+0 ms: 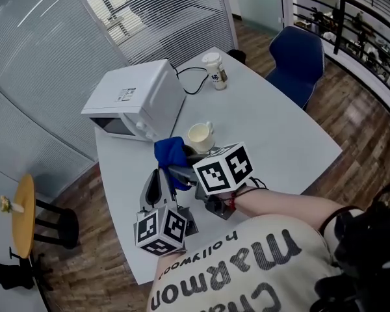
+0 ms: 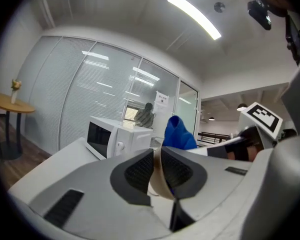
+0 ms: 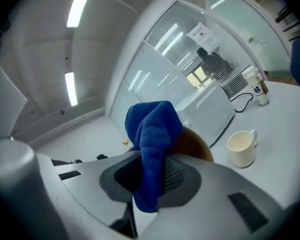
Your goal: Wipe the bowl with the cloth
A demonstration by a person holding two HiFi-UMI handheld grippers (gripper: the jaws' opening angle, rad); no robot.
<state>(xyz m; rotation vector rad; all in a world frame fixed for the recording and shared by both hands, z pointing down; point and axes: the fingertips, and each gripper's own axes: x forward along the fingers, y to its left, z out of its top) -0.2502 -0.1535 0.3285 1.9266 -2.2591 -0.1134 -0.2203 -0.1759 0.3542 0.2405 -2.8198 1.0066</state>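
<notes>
My right gripper (image 3: 150,176) is shut on a blue cloth (image 3: 152,134), which bunches up above its jaws. A brown bowl (image 3: 196,145) shows just behind the cloth. My left gripper (image 2: 157,173) is shut on the bowl's thin tan rim (image 2: 159,184), held edge-on between the pads, and the blue cloth (image 2: 179,131) rises right behind it. In the head view both grippers meet over the near left part of the white table (image 1: 279,135): left gripper (image 1: 157,182), right gripper (image 1: 181,173), cloth (image 1: 170,153). The bowl is mostly hidden there.
A cream mug (image 1: 200,136) stands just beyond the cloth. A white microwave (image 1: 138,99) sits at the table's left, its cable running toward a paper cup (image 1: 215,70) at the far end. A blue chair (image 1: 299,60) stands at the right, a small round table (image 1: 23,214) at the left.
</notes>
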